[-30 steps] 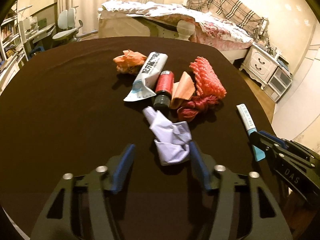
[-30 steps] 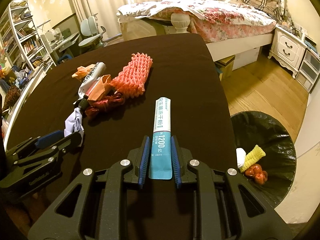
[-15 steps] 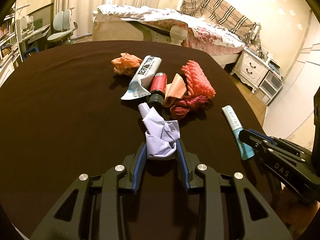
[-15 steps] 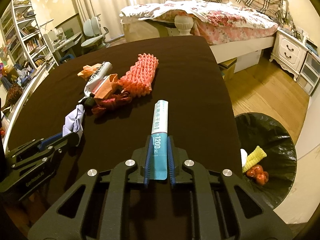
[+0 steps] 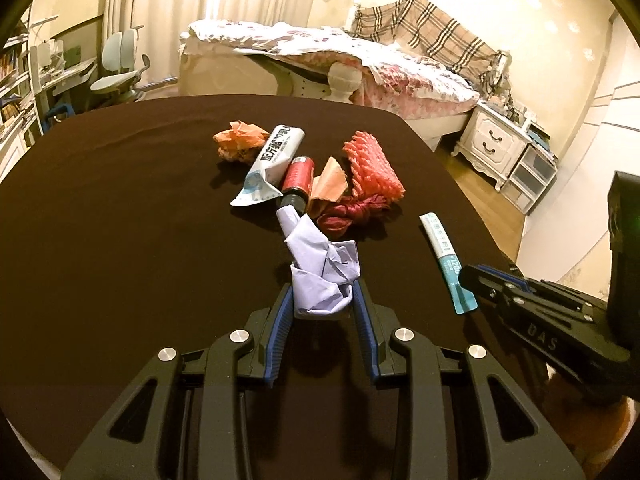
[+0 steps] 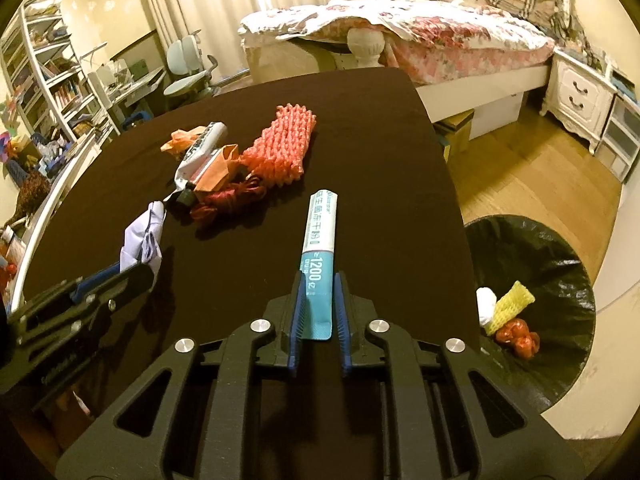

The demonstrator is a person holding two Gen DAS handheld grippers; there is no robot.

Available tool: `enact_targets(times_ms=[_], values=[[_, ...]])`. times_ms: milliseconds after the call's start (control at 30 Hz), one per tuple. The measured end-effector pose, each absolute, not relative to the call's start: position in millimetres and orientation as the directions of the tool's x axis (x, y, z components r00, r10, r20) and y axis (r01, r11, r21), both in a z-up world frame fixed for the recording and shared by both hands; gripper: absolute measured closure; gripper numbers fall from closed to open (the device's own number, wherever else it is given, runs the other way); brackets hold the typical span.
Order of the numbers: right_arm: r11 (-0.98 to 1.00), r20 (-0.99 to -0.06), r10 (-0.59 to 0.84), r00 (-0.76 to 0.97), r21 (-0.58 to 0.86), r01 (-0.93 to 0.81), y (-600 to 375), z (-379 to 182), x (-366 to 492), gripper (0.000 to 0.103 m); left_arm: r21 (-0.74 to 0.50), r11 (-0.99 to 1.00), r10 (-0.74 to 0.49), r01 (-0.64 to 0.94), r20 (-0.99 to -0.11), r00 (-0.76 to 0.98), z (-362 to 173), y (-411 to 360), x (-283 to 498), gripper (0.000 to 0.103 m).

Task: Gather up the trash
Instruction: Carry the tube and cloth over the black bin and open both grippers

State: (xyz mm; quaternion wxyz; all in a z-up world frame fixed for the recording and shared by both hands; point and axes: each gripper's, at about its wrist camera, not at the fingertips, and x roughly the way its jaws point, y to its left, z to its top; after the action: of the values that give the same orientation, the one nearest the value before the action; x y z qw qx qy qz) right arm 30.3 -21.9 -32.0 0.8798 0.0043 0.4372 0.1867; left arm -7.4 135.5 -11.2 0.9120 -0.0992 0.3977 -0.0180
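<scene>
On the dark table (image 5: pixel 120 220), my left gripper (image 5: pixel 322 292) is shut on a crumpled lilac paper (image 5: pixel 320 268), its pads pressing the near end of it. The same paper (image 6: pixel 144 236) shows in the right wrist view, sticking out of the left gripper (image 6: pixel 116 276). A teal and white sachet (image 6: pixel 318 240) lies flat between the fingers of my right gripper (image 6: pixel 319 280). Those jaws are opening, with a thin gap at the right pad. In the left wrist view the sachet (image 5: pixel 444 256) lies at the right gripper's (image 5: pixel 480 276) tips.
Behind the paper lies a pile: a white tube (image 5: pixel 276 152), a red bottle (image 5: pixel 298 176), orange foam netting (image 5: pixel 372 168), dark red string (image 5: pixel 352 212) and crumpled orange paper (image 5: pixel 240 140). A black-lined bin (image 6: pixel 532 248) with some trash stands on the floor off the table's right edge.
The left jaws went from wide apart to closed on the lilac paper. The right jaws tightened on the sachet, then eased off a little. Neither hand shifted much.
</scene>
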Motion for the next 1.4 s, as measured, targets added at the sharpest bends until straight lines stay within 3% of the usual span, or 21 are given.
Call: enact_targets(times_ms=[33, 67, 367, 467, 533, 1000, 1400], values=[[0.929, -0.767, 0.338, 0.545, 0.180, -0.322, -21.5, -32.4, 32.2, 0.069, -0.190, 0.981, -0.106, -0.048, -0.722, 0.684, -11.5, 135.7, -7.3, 0.070], [0.930, -0.766, 0.339, 0.547, 0.182, -0.320, -21.0, -32.5, 34.0, 0.068, -0.185, 0.981, -0.101, -0.050, -0.722, 0.685, -12.0, 136.2, -7.7, 0.070], [0.930, -0.780, 0.295, 0.552, 0.102, -0.353, 3.0, -37.5, 44.9, 0.068, -0.183, 0.980, -0.085, -0.074, -0.728, 0.680, -15.3, 146.0, -4.1, 0.070], [0.930, -0.782, 0.282, 0.556, 0.081, -0.359, 6.3, -38.0, 44.3, 0.083, -0.187, 0.980, -0.088, -0.073, -0.727, 0.681, -15.7, 146.6, -3.9, 0.070], [0.929, -0.780, 0.290, 0.554, 0.090, -0.359, 4.1, -37.5, 43.8, 0.086, -0.189, 0.979, -0.090, -0.071, -0.726, 0.682, -15.7, 146.6, -4.3, 0.070], [0.937, -0.750, 0.300, 0.590, 0.115, -0.330, -20.3, -19.9, 28.4, 0.087, -0.213, 0.976, -0.122, -0.045, -0.706, 0.698, -9.8, 139.4, -12.1, 0.070], [0.976, -0.723, 0.203, 0.661, 0.092, -0.199, -93.5, -4.6, 11.4, 0.087, -0.212, 0.972, -0.223, 0.105, -0.674, 0.704, 3.0, 76.3, -7.8, 0.070]])
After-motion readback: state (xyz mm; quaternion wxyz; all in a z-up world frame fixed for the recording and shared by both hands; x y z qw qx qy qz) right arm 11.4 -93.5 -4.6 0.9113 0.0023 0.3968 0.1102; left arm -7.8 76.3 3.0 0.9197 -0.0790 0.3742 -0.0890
